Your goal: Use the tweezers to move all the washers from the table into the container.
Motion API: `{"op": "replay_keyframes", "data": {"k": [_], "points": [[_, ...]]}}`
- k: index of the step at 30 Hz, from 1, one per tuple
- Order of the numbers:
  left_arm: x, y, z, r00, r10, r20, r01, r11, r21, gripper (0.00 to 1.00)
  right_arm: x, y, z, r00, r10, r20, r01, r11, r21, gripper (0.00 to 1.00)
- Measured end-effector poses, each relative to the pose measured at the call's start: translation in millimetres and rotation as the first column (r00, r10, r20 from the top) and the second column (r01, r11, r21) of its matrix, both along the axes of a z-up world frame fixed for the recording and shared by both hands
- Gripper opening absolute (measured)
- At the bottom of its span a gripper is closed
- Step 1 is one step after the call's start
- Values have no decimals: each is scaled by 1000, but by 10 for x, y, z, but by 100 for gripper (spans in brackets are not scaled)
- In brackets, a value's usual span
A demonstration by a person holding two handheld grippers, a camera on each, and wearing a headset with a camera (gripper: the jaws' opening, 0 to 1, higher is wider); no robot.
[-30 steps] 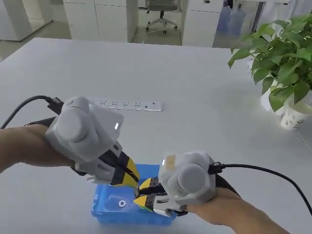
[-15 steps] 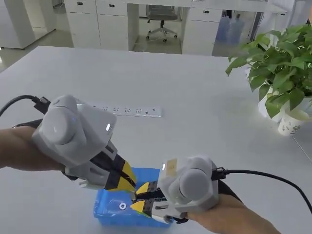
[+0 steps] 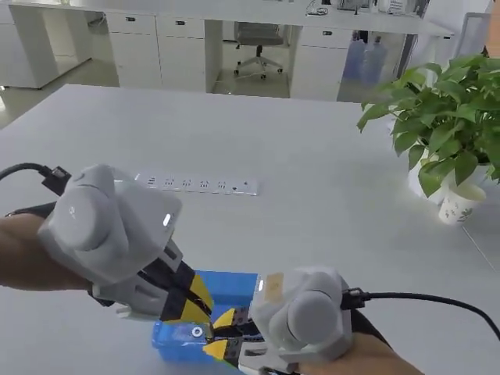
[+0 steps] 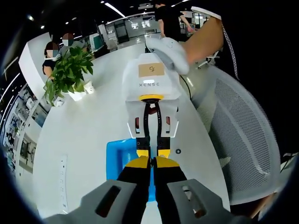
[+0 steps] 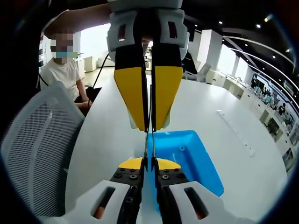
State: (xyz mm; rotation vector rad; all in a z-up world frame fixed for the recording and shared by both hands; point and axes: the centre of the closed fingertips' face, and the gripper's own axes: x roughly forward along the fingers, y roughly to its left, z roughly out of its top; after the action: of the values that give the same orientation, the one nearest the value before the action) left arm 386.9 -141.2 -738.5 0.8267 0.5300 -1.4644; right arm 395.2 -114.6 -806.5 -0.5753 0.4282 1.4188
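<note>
Yellow jaw tips of the right gripper (image 5: 148,163) are pressing together on the tweezers (image 5: 148,140). The left gripper (image 4: 150,162) is facing it nose to nose and pinching the same thin steel from the other end. Both are hovering just over the near edge of the blue container (image 5: 201,163), where one washer (image 3: 195,332) is lying on its floor. Beyond, the grey table (image 3: 312,141) is carrying a power strip (image 3: 195,185) and, far right, a plant (image 3: 437,117). With two grippers sharing one slim tool, a fumbled handover is looking like the main risk. If one lets go before the other is gripping squarely, the tweezers are likely to twist or drop into the container. An uneven squeeze could also be springing the tips apart.
</note>
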Motion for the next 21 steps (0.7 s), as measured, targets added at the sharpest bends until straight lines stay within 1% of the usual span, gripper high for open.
{"op": "replay_keyframes", "data": {"k": [7,12,21], "points": [[-107,-13,-69,1000,-5,-10,5,1000,4,4,-134,-29,-62,1000,2,-11,-2,1000,-9,10],[-158,-21,-118,1000,-7,-8,7,1000,10,4,-184,-50,-104,1000,5,-16,-5,1000,-14,10],[-262,-37,-226,1000,-15,-22,15,1000,25,4,-306,-63,-214,999,16,-39,-17,1000,-26,10]]}}
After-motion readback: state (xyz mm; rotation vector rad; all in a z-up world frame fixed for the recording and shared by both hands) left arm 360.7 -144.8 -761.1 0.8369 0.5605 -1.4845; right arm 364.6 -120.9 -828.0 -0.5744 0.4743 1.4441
